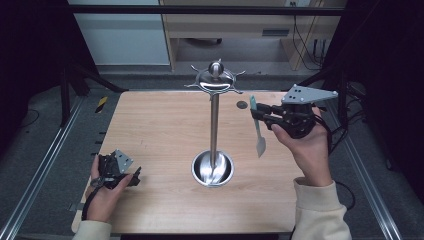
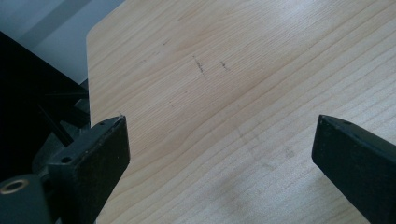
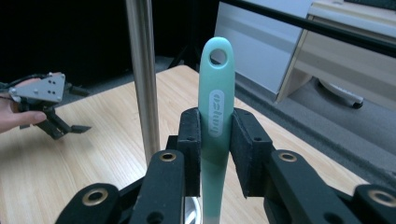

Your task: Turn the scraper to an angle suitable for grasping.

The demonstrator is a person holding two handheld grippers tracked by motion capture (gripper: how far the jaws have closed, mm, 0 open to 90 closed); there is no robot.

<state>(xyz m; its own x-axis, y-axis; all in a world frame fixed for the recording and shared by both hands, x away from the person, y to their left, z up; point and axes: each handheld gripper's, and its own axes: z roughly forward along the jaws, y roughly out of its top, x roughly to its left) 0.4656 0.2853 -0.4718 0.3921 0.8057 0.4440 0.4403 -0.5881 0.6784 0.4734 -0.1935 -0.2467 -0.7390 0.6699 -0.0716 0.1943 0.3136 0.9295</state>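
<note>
A steel utensil stand (image 1: 214,120) rises from a round base (image 1: 213,169) at the table's middle, with hooks around its domed top (image 1: 215,79). My right gripper (image 1: 258,113) is shut on a utensil with a mint-green handle (image 1: 253,106) and a metal blade (image 1: 260,145) that hangs down, right of the pole. In the right gripper view the handle (image 3: 215,107) stands upright between the pads, its hanging hole at the top, and the pole (image 3: 142,79) is just to the left. My left gripper (image 1: 131,178) rests open at the table's near left, nothing between its fingers (image 2: 93,154).
The wooden table (image 1: 160,125) has a small dark round mark (image 1: 242,104) near its far edge. Metal rails run along both sides. A wooden desk and cables stand beyond the table. In the left gripper view the table's corner (image 2: 93,37) lies ahead.
</note>
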